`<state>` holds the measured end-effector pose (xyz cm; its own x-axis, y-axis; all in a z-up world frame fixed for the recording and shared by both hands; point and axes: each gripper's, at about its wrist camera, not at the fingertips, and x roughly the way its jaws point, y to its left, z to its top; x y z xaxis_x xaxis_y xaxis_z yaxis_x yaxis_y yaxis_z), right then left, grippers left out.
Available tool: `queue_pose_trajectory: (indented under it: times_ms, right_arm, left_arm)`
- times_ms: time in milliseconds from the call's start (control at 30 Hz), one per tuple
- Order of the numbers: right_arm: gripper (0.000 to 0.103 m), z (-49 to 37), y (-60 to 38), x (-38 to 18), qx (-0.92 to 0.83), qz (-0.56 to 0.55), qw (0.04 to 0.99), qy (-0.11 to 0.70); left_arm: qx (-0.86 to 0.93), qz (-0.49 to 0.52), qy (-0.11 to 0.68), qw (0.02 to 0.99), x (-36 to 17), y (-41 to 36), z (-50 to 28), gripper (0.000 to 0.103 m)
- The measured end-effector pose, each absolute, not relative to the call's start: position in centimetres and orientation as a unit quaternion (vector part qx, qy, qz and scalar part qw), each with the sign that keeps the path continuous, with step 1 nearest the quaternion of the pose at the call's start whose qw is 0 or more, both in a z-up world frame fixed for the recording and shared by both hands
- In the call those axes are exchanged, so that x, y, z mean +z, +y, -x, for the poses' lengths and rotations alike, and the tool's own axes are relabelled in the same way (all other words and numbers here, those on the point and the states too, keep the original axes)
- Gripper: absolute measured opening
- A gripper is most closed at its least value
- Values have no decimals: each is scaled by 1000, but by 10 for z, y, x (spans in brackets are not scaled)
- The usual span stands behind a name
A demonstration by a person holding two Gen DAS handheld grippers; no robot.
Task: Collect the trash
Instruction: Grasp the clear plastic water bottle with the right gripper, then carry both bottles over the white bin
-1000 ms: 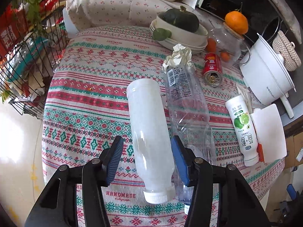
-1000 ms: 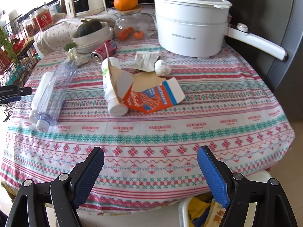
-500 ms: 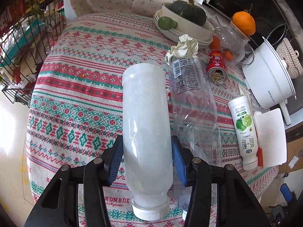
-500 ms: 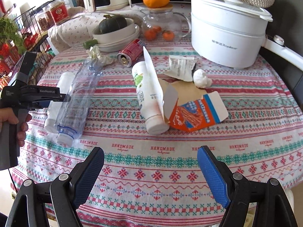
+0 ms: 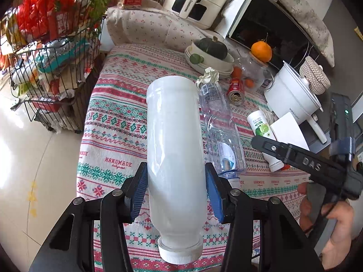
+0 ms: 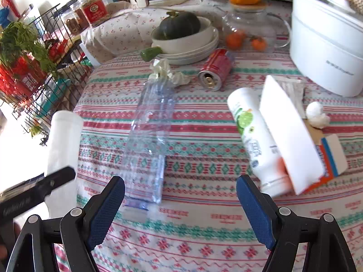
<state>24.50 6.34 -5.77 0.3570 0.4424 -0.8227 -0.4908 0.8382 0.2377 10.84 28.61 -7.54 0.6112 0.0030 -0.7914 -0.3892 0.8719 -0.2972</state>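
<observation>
Left gripper (image 5: pixel 175 189): clamped on a frosted white bottle (image 5: pixel 174 158), blue pads pressed to both its sides, cap end nearest the camera, body raised above the bench (image 5: pixel 113 122).
Right gripper (image 6: pixel 180 204): jaws wide apart with nothing between them, poised over the patterned cloth.
Clear bottle (image 6: pixel 148 140): lying flat on the bench, cap toward the near edge.
Other litter: a red can (image 6: pixel 215 69) on its side, crumpled paper (image 6: pixel 166 71), a lime-label bottle (image 6: pixel 256 140) touching a torn carton (image 6: pixel 301 145).
</observation>
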Motion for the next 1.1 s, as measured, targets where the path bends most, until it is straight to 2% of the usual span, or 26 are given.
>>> queue_pose_trajectory:
  times_ms: [400,467,533,567,833,1100]
  right_arm:
    - [84,-274,132,-131,286,-1,763,579]
    - [79,-276,135,-139,283,-5,759,586]
    - [64,-277,137,-144,293,-15,752,591]
    - [65,-276,138,-145,302,-22,748,591]
    - [63,-258,121,-116,319,-4,772,549]
    - [63,-216,43,-59,326,-14,804,496]
  left_arm:
    - [111,239,434,862,-93,302,-103,52]
    - [112,236,433,863,-92,302,-103,52]
    - [112,236,431,864,-91,302,-102,52]
    - [112,236,430,864,-90,302,-102,52]
    - [91,225,418,875,-74,279,-98,52]
    - [42,183,417,889,-59,220,-101,52]
